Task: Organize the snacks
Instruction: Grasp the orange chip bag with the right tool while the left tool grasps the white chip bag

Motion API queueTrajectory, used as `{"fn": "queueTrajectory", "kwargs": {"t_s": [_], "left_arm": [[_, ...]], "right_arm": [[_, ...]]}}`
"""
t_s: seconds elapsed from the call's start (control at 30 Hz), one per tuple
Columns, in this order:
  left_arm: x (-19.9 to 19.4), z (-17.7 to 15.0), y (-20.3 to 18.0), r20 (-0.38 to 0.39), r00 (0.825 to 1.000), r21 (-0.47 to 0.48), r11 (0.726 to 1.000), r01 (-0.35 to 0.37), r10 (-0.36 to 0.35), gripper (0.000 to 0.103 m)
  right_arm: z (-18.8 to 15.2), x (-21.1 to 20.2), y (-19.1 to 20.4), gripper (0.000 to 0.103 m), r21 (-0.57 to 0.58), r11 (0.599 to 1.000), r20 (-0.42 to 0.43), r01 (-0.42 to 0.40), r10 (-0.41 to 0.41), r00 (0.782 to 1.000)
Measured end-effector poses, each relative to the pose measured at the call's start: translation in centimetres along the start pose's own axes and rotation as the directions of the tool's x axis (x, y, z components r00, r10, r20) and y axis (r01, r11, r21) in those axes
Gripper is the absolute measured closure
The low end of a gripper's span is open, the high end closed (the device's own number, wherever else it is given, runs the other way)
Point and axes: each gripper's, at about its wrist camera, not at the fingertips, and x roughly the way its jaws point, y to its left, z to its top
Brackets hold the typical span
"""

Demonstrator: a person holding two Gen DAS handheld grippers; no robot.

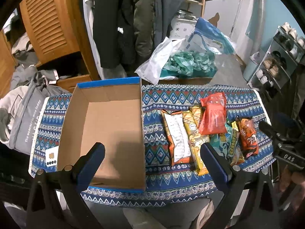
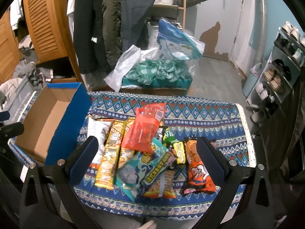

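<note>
An empty cardboard box with blue rim [image 1: 106, 126] stands on the left of the patterned cloth table [image 1: 171, 183]; it shows at the left in the right wrist view [image 2: 45, 126]. To its right lies a pile of snack packets: a white-backed orange packet [image 1: 176, 137], yellow packets [image 2: 111, 156], a red-orange bag [image 2: 144, 127], a teal packet [image 2: 141, 168] and an orange packet [image 2: 198, 168]. My left gripper [image 1: 152, 150] is open and empty above the box's right wall. My right gripper [image 2: 147, 145] is open and empty above the pile.
A white phone-like card [image 1: 52, 155] lies left of the box. Behind the table are plastic bags [image 1: 183, 61] on a carton, hanging coats [image 1: 122, 22] and a wooden cabinet [image 1: 49, 22]. A shoe rack [image 2: 280, 70] stands at the right.
</note>
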Motion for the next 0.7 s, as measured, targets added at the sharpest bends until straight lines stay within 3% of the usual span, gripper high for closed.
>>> {"fn": "queueTrajectory", "kwargs": {"t_s": [0.33,0.7], "left_arm": [[4.2,-0.3,-0.8,-0.131,0.991,0.003,1.000,-0.004,0.005,0.002],[7.7,1.1,-2.1,-0.198,0.980,-0.051,0.999,0.019,-0.029,0.002]], "right_arm": [[-0.3,0.9,-3.6,0.002,0.036,0.998,-0.034,0.044,-0.043,0.998],[-1.2,3.6,-9.1,0.002,0.111,0.991,-0.112,0.068,-0.056,0.992]]}}
